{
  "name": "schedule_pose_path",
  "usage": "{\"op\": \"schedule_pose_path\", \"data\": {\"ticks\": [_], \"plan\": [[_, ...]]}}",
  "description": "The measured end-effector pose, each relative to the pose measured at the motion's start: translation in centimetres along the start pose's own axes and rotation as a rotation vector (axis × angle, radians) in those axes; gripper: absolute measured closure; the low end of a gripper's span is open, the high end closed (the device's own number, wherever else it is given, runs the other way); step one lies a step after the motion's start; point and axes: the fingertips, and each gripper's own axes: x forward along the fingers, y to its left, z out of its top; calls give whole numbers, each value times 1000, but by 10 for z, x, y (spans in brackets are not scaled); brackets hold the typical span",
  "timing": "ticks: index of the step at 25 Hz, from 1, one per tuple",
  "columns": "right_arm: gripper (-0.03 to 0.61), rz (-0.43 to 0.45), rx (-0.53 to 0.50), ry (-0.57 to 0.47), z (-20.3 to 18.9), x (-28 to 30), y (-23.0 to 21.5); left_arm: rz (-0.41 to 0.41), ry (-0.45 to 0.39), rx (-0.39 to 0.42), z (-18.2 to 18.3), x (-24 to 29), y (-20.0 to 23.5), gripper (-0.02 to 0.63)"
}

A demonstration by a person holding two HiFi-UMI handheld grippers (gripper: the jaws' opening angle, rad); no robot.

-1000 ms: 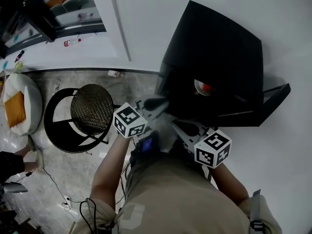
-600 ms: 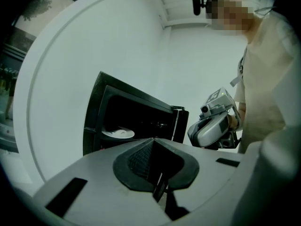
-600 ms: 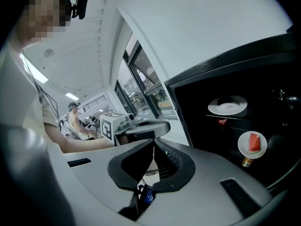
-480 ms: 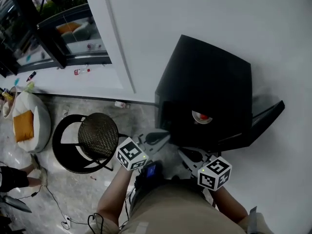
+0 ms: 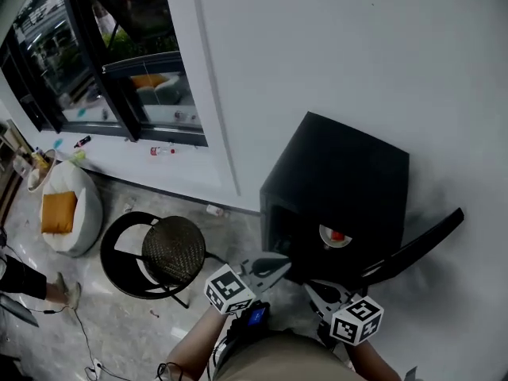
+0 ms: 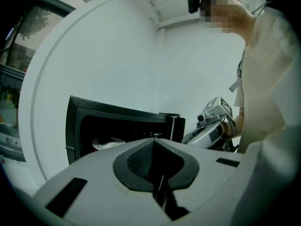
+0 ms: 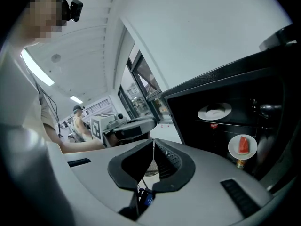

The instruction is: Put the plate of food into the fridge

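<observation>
Already the plate of food sits inside the open fridge; the left hand-held gripper and the right hand-held gripper hover before it, both clenched empty.

My small black fridge stands upright with its door swung wide open to the right. Inside the dark opening, my white round plate lies flat on a shelf. It carries one red wedge of food near its middle. The plate sits low in the compartment, toward the door side.
</observation>
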Motion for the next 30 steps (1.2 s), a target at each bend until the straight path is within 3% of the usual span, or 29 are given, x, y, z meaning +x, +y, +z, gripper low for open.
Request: {"op": "schedule_pose_path", "data": {"ticks": [19,30], "plan": [[554,59,-41,-79,3,-44,6,117,-19,95,28,-8,-55,604],[554,127,-16,-66,-19,-54,23,195,-7,86,20,-23,-86,604]]}}
